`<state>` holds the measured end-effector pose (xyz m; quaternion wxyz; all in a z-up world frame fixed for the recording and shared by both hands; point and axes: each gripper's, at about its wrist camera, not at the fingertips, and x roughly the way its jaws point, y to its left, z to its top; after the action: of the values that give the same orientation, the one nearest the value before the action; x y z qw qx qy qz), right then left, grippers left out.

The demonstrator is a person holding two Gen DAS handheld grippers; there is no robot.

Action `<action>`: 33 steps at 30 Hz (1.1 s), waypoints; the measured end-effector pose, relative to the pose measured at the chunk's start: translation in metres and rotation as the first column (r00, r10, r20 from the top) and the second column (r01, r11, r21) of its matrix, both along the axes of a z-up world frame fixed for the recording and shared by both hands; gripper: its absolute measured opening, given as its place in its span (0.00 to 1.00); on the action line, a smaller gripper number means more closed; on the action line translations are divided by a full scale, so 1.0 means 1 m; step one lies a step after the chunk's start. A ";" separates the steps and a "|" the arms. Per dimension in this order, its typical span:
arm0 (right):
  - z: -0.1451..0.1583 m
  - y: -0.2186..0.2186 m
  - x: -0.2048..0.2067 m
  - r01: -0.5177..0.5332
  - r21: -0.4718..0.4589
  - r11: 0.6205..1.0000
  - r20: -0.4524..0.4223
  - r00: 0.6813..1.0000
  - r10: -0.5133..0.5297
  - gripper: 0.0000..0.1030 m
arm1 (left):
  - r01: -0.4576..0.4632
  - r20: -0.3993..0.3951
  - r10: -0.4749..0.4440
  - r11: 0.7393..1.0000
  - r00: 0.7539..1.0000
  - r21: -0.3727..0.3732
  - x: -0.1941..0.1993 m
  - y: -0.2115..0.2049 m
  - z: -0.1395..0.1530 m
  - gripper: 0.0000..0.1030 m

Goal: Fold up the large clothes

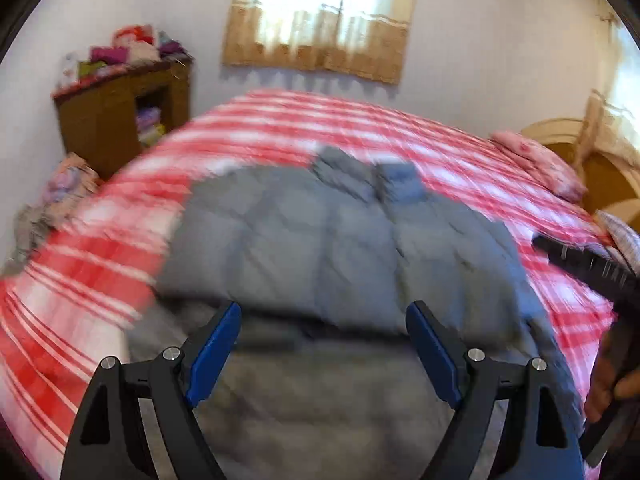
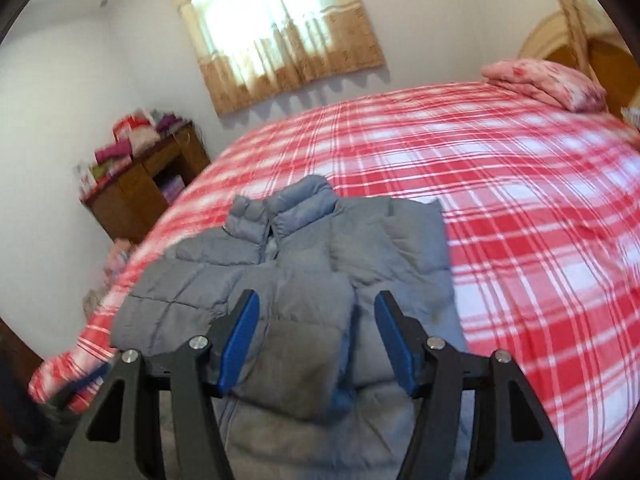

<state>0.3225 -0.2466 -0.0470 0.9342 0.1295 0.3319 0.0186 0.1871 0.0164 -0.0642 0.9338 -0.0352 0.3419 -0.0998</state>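
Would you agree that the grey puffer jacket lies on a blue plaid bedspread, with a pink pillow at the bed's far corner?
Not quite: the bedspread is red and white plaid, not blue, as the right wrist view shows. The grey puffer jacket does lie on it, and the pink pillow is at the far corner.

Red plaid bedspread (image 2: 520,208); pink pillow (image 2: 548,82) at headboard; curtained window (image 2: 276,32); wooden cabinet (image 2: 140,192) stacked with folded cloths.

Grey quilted jacket (image 2: 288,280) on a red-and-white plaid bedspread (image 2: 500,200); pink mottled pillow (image 2: 548,84); tan curtain (image 2: 280,36); brown wooden cabinet (image 2: 136,196); white walls; grippers with blue fingers (image 2: 240,344) on black frames.
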 end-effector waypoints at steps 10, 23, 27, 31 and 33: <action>-0.066 0.007 0.015 -0.088 -0.150 0.985 -0.161 0.985 0.064 0.38 | -0.211 -0.002 0.215 0.959 0.977 0.188 0.097 0.043 -0.029 0.82; -0.083 0.004 0.018 -0.089 -0.192 0.977 -0.193 0.980 0.052 0.42 | -0.238 -0.119 0.263 0.953 0.958 0.190 0.102 0.050 -0.091 0.84; -0.068 0.005 0.020 -0.115 -0.208 0.971 -0.267 0.962 0.057 0.43 | -0.207 -0.094 0.231 0.954 0.968 0.216 0.086 0.043 -0.076 0.84; -0.015 -0.004 0.026 -0.107 -0.203 0.973 -0.230 0.971 0.058 0.43 | -0.148 -0.131 0.164 0.981 0.978 0.126 0.078 0.050 -0.047 0.84; 0.008 -0.005 0.041 -0.103 -0.181 0.978 -0.217 0.974 0.062 0.43 | -0.147 -0.110 0.159 0.983 0.981 0.109 0.083 0.050 -0.022 0.84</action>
<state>0.3630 -0.2512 -0.0387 0.9003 0.0267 0.4342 0.0118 0.2705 0.0665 -0.0860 0.9174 -0.0203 0.3973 -0.0079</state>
